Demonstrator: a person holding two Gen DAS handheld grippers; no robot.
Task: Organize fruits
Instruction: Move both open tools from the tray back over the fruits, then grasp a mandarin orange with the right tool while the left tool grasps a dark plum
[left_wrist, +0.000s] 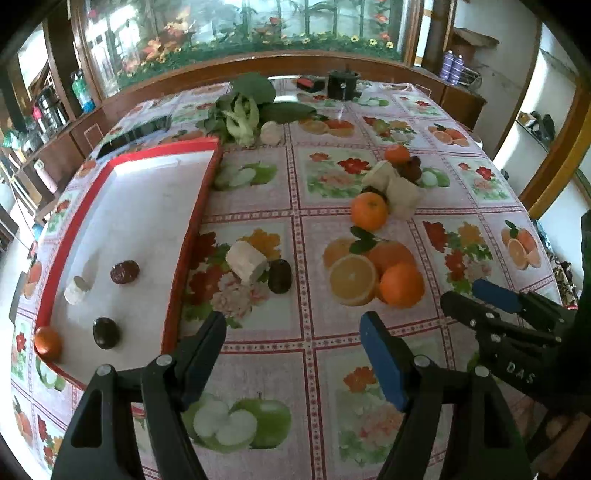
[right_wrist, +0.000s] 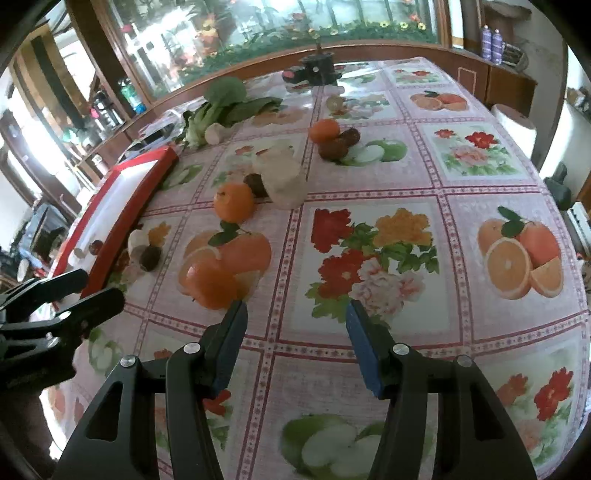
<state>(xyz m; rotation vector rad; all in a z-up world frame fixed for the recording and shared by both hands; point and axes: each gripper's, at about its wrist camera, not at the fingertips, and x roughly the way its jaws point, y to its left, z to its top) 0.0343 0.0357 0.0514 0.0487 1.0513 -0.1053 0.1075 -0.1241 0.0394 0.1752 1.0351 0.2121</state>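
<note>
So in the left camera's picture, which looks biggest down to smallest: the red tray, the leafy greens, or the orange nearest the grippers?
1. Red tray
2. Leafy greens
3. Nearest orange

The greens lie farther back, so they appear smaller than they really are.

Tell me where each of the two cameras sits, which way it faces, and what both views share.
Left wrist view: sits on the left gripper, looking forward and down over the table toward the red tray; its own open jaws show, plus the right gripper at the right edge.
Right wrist view: sits on the right gripper, looking down over the tablecloth; its own open jaws show, plus the left gripper at the left edge.
Shared: the tray, the loose orange and the leafy greens.
</note>
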